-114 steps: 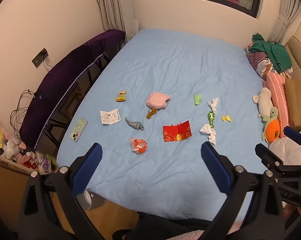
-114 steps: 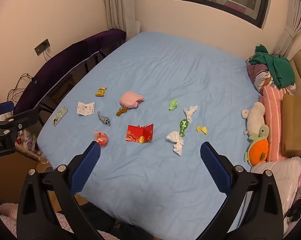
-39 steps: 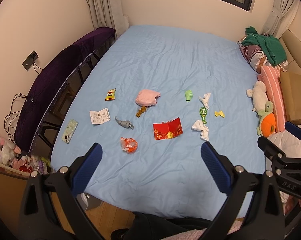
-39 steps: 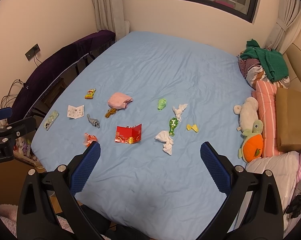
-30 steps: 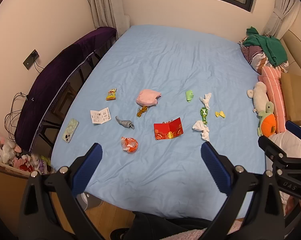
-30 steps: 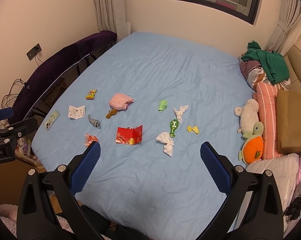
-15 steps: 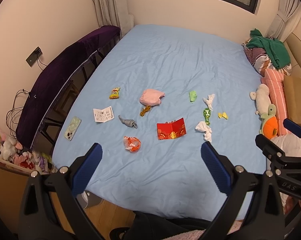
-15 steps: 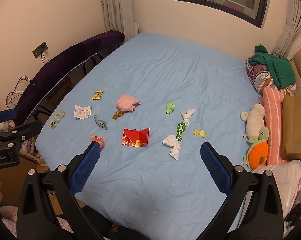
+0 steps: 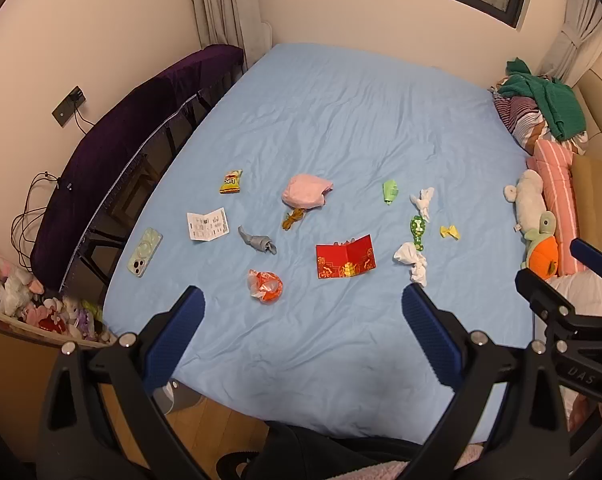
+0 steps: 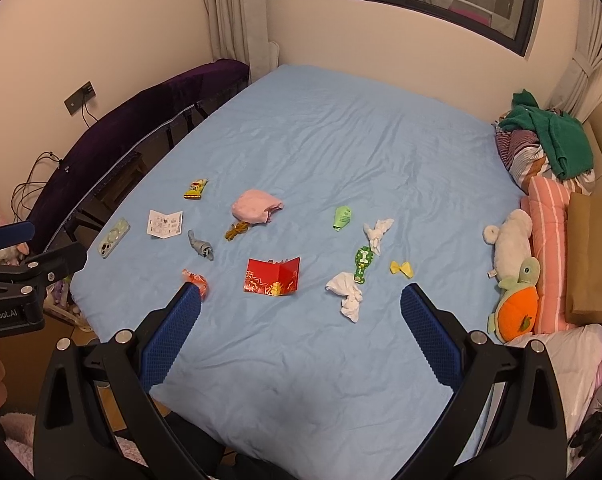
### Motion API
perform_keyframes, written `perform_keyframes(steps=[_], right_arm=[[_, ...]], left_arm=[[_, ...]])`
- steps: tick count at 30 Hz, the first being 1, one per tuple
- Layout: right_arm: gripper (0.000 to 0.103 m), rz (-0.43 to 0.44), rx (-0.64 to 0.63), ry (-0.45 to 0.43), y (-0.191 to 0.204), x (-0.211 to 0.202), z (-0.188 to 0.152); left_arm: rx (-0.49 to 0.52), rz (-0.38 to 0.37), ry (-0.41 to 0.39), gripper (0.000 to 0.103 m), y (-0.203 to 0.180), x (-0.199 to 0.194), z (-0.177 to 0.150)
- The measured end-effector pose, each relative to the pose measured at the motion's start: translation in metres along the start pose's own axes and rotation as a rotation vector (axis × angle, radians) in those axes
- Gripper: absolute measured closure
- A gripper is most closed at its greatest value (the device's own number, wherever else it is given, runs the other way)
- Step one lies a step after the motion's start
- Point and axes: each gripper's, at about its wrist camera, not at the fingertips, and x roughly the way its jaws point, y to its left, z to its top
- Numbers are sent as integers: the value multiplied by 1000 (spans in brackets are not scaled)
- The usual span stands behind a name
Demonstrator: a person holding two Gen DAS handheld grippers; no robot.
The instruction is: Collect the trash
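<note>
Trash lies all over the blue bed [image 9: 341, 128]: a red card [image 9: 346, 257] in the middle, an orange wrapper [image 9: 265, 285] near the front edge, a white tissue [image 9: 412, 259] beside the card. The left gripper [image 9: 301, 322] and right gripper [image 10: 299, 320] both hang above the bed, spread wide, holding nothing.

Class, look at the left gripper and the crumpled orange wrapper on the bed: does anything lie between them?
Nothing visible does. The left gripper is open above the near edge of the bed, and only bare blue sheet separates it from the orange wrapper.
</note>
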Motion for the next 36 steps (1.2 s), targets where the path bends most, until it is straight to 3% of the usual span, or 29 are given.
perform_keyframes(steps=[25, 30, 36], right_arm=[[7, -37, 27, 53, -20, 43, 13], [7, -91, 43, 87, -45, 77, 0], [7, -104, 61, 168, -74, 150, -29]], left_arm=[[41, -14, 69, 4, -15, 48, 26], [97, -12, 118, 4, -35, 90, 29], [151, -7, 207, 4, -62, 173, 22]])
